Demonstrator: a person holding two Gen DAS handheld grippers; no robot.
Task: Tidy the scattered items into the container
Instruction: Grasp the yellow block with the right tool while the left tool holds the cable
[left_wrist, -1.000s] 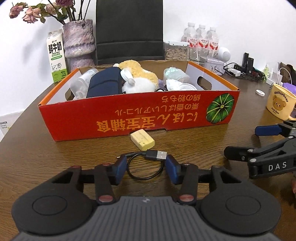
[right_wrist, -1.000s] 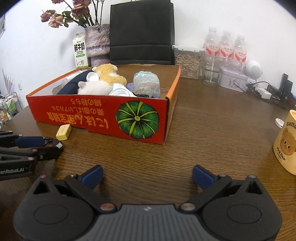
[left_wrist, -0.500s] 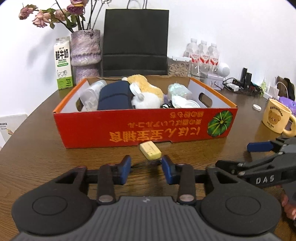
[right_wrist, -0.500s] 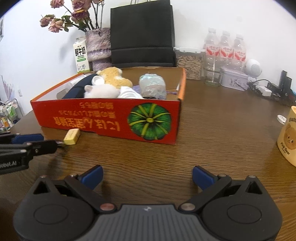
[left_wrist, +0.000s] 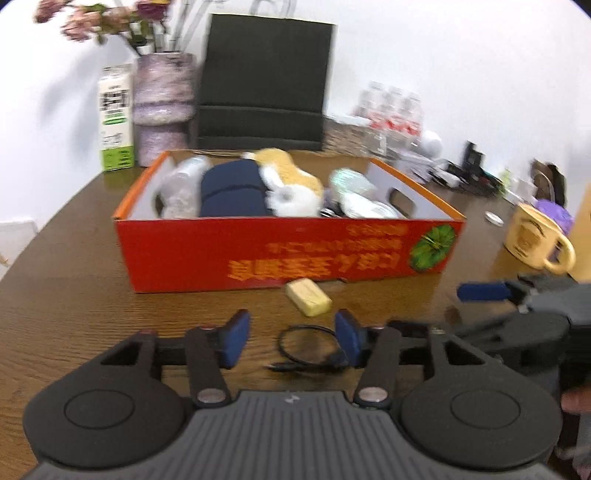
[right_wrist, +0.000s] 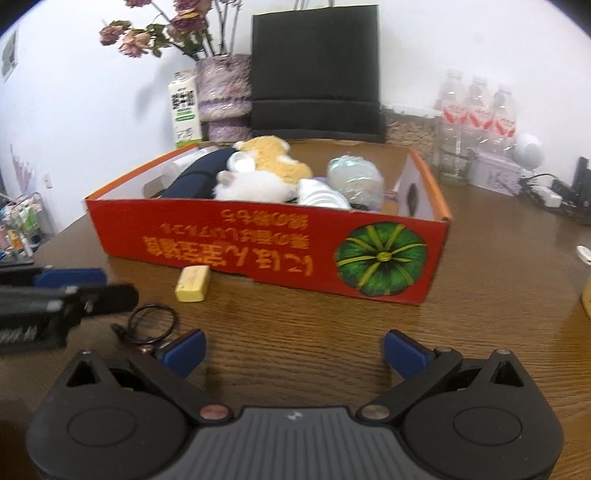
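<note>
A red cardboard box (left_wrist: 192, 254) (right_wrist: 258, 254) holds a plush toy (left_wrist: 291, 184), a dark blue pouch (left_wrist: 232, 192) and wrapped items. A yellow eraser-like block (left_wrist: 308, 297) (right_wrist: 193, 283) lies on the table before the box. A coiled black USB cable (left_wrist: 306, 349) (right_wrist: 149, 325) lies on the table between my left gripper's fingers. My left gripper (left_wrist: 291, 341) is open, its right pad touching the cable. My right gripper (right_wrist: 293, 350) is open and empty above the table; it also shows in the left wrist view (left_wrist: 517, 314).
A yellow bear mug (left_wrist: 532, 236) stands right of the box. Behind the box are a black paper bag (right_wrist: 314, 70), a vase (right_wrist: 223, 92), a milk carton (right_wrist: 184, 109), water bottles (right_wrist: 476, 107) and cables (right_wrist: 546, 192).
My left gripper rose with the cable, then its jaws opened wide and the cable lies on the table again. The right gripper moved left, nearer the cable.
</note>
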